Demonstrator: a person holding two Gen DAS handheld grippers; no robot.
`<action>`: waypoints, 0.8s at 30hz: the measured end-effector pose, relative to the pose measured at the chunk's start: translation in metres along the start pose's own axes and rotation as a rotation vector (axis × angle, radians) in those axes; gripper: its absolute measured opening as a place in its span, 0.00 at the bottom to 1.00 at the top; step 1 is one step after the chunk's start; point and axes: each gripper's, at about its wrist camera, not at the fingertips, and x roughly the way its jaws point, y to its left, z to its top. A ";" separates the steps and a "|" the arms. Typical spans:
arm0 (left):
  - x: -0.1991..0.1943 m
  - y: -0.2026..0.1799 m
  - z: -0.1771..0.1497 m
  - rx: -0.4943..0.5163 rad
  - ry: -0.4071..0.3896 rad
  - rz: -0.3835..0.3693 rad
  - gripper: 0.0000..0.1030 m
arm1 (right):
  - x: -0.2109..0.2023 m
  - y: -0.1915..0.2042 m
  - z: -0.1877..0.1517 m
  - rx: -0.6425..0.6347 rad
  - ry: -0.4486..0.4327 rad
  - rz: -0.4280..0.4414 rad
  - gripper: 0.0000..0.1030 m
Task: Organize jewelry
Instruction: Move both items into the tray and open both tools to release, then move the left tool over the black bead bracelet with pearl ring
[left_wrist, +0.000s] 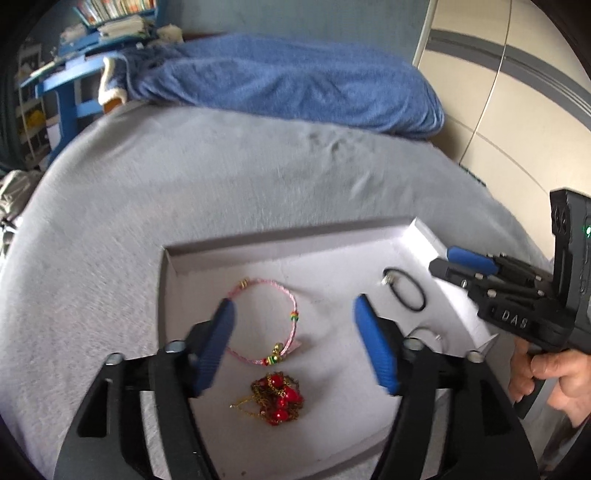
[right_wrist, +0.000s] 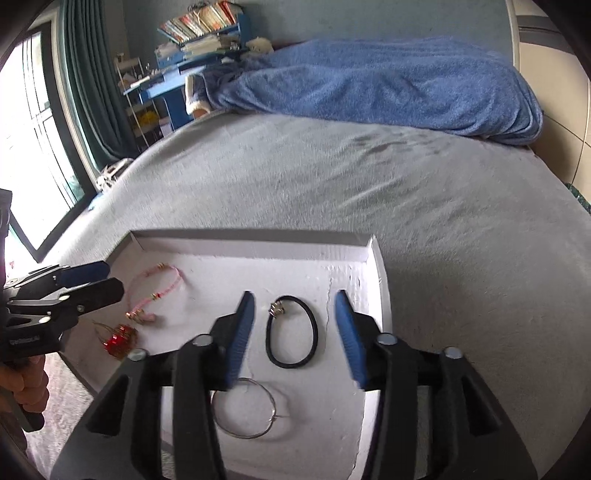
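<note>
A white shallow box (left_wrist: 288, 243) (right_wrist: 255, 243) lies on the grey bed. In it are a pink braided bracelet (left_wrist: 291, 302) (right_wrist: 173, 284), a red bead and gold chain piece (left_wrist: 280, 400) (right_wrist: 118, 341), a black band with a metal charm (left_wrist: 406, 295) (right_wrist: 314, 328) and a thin silver ring bangle (right_wrist: 273, 410) (left_wrist: 424, 330). My left gripper (left_wrist: 293, 325) (right_wrist: 107, 277) is open over the pink bracelet. My right gripper (right_wrist: 295, 321) (left_wrist: 443, 260) is open and empty, its fingers either side of the black band.
A blue blanket (left_wrist: 295, 81) (right_wrist: 388, 77) lies bunched at the far end of the grey bed (left_wrist: 184, 177). A blue desk with shelves (right_wrist: 177, 74) stands beyond it, a window to the left, a wardrobe (left_wrist: 517, 92) to the right.
</note>
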 end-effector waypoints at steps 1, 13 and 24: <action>-0.009 -0.002 0.000 -0.003 -0.023 0.002 0.74 | -0.006 0.002 -0.001 0.003 -0.012 0.002 0.53; -0.101 -0.029 -0.027 0.064 -0.161 0.007 0.78 | -0.081 0.016 -0.019 0.020 -0.112 0.014 0.67; -0.145 -0.030 -0.098 0.003 -0.121 0.004 0.79 | -0.126 0.029 -0.075 0.069 -0.104 0.029 0.71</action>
